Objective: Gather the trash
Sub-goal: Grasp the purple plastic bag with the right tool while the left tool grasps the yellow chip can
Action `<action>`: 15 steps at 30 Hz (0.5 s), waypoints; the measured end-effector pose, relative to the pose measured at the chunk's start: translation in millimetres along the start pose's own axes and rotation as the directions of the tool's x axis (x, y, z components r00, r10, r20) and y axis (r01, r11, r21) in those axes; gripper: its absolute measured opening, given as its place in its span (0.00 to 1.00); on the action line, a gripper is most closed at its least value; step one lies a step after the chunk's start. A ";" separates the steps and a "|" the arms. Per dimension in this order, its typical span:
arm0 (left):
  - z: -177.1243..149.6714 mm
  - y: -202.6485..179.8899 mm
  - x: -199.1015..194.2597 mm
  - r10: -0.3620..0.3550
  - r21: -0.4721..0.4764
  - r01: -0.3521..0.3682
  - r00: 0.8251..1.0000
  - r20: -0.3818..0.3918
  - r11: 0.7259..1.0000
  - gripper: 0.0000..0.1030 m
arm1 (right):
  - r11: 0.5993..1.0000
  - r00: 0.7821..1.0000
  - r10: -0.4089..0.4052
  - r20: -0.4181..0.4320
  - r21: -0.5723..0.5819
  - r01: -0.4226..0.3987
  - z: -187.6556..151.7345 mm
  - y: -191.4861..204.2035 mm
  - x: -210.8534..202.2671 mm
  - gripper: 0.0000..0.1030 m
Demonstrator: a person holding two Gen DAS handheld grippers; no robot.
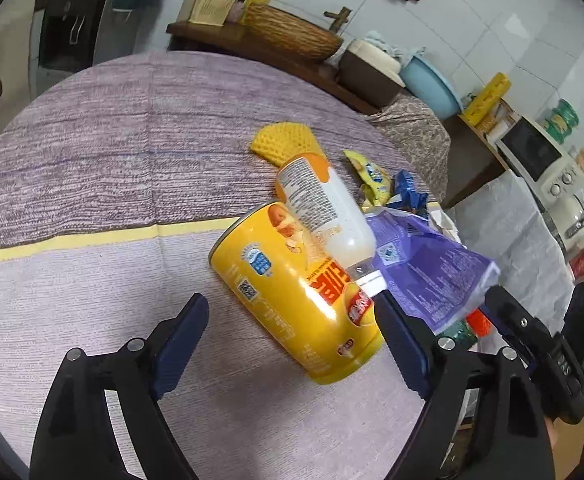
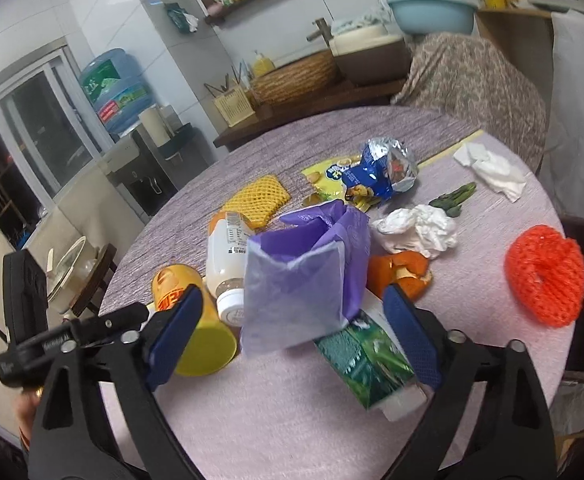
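**Gathering litter on a cloth-covered bench**

Left wrist view: the left gripper (image 1: pixel 287 332) hovers with fingers (image 1: pixel 181 340) spread wide, empty, either side of a yellow can (image 1: pixel 292 296) lying on its side on the bench (image 1: pixel 91 184). A white bottle (image 1: pixel 324 208) leans on the can; a purple bag (image 1: pixel 428 272) lies just beside.

Right wrist view: the right gripper (image 2: pixel 292 332) has its fingers (image 2: pixel 412 336) spread, empty, around the purple bag (image 2: pixel 304 272) and a green carton (image 2: pixel 368 356). Crumpled tissue (image 2: pixel 416 228), orange peel (image 2: pixel 400 272) and red foam net (image 2: pixel 544 276) lie beyond.

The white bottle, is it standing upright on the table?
No, the white bottle lies tipped over, resting across the yellow can, which also lies on its side.
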State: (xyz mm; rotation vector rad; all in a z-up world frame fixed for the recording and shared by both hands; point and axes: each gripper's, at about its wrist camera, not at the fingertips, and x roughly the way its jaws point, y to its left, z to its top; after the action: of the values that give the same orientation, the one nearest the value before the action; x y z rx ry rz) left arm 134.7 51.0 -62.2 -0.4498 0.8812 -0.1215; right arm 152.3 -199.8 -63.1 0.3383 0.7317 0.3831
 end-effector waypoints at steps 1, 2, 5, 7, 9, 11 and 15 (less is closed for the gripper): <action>0.7 0.8 2.7 0.007 -0.003 -0.007 1.000 -0.004 1.000 0.80 | 1.000 1.000 -0.011 -0.015 0.005 0.011 1.9 0.1 6.3 0.81; 0.8 1.6 5.9 0.009 -0.012 -0.009 1.000 -0.014 1.000 0.80 | 1.000 0.999 -0.028 -0.036 0.011 0.028 4.2 0.6 14.7 0.80; 3.5 4.2 12.6 -0.015 -0.054 0.013 0.999 -0.037 0.998 0.80 | 0.999 0.998 -0.032 -0.057 0.014 0.033 3.9 -0.2 26.1 0.67; 6.0 4.3 15.5 -0.017 -0.069 0.014 0.999 -0.044 0.998 0.80 | 0.999 0.997 -0.040 -0.063 -0.003 0.040 3.2 1.3 30.3 0.61; 9.5 6.5 19.9 -0.048 -0.112 0.041 0.997 -0.062 0.993 0.80 | 0.998 0.997 -0.056 -0.054 -0.033 0.054 1.6 4.9 31.4 0.59; 12.5 6.4 23.6 -0.062 -0.145 0.050 0.995 -0.080 0.988 0.80 | 0.995 0.997 -0.067 -0.044 -0.071 0.064 -0.7 9.1 30.3 0.55; 16.1 -1.1 27.2 -0.039 -0.124 0.029 0.996 -0.082 0.992 0.80 | 0.989 0.996 -0.083 -0.029 -0.124 0.079 -3.7 14.9 27.3 0.48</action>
State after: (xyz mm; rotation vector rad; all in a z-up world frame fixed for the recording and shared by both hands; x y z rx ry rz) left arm 164.4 47.7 -72.3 -0.5781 0.9670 -0.1186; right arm 165.1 -173.8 -75.1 0.1853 0.7487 0.3558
